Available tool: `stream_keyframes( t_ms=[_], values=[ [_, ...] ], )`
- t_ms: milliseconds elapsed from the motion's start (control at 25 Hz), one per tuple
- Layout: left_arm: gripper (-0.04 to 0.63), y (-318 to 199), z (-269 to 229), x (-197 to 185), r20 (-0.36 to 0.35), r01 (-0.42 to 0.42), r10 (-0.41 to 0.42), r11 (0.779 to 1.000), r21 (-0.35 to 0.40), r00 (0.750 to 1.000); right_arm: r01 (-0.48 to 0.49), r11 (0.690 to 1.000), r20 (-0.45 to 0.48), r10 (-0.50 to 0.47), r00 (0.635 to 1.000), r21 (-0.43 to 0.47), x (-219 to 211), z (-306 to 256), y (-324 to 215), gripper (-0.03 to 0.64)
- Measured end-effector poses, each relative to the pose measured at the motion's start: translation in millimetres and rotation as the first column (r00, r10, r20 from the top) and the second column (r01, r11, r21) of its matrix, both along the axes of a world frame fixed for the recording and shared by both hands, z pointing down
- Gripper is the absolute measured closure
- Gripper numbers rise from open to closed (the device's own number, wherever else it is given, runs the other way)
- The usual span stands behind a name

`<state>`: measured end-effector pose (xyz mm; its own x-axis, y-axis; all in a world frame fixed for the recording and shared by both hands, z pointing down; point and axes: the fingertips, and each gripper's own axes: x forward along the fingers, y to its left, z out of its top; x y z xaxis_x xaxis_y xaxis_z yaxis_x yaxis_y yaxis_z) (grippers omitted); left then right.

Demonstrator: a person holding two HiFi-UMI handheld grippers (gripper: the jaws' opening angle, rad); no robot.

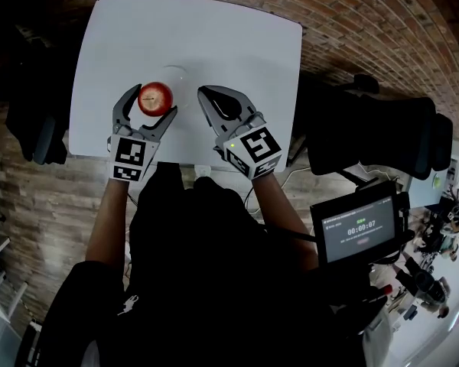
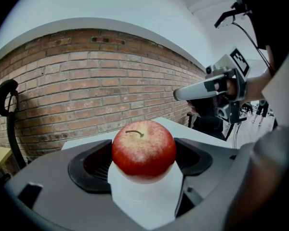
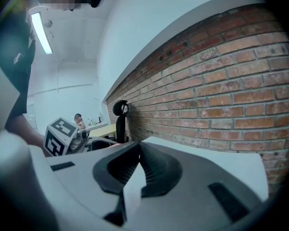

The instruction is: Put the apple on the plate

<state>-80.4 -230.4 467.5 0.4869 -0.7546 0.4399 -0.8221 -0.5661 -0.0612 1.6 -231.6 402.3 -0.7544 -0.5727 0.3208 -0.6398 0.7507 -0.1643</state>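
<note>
A red apple (image 1: 154,98) sits between the two jaws of my left gripper (image 1: 154,102), near the front of the white table (image 1: 237,37). In the left gripper view the apple (image 2: 143,147) fills the gap, with both dark pads (image 2: 89,165) against its sides. A faint round outline of a white plate (image 1: 174,73) shows just beyond the apple. My right gripper (image 1: 204,92) hovers to the right of the apple. Its fingertips (image 3: 138,147) meet with nothing between them.
The table stands against a brick wall (image 1: 352,14). A black office chair (image 1: 382,140) is off the table's right side and dark chairs (image 1: 30,105) off its left. A screen with a timer (image 1: 359,232) hangs at my right side.
</note>
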Motion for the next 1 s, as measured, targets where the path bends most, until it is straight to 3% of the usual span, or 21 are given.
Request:
stream_keyframes(
  t_ms=[1000],
  values=[
    [0.192,-16.1,55.1,7.1,0.001,-0.058,0.058,0.996,-0.074,0.998,-0.028,0.997,-0.041,0.025,0.999,-0.069,-2.9,39.4,-15.0,0.613]
  ],
)
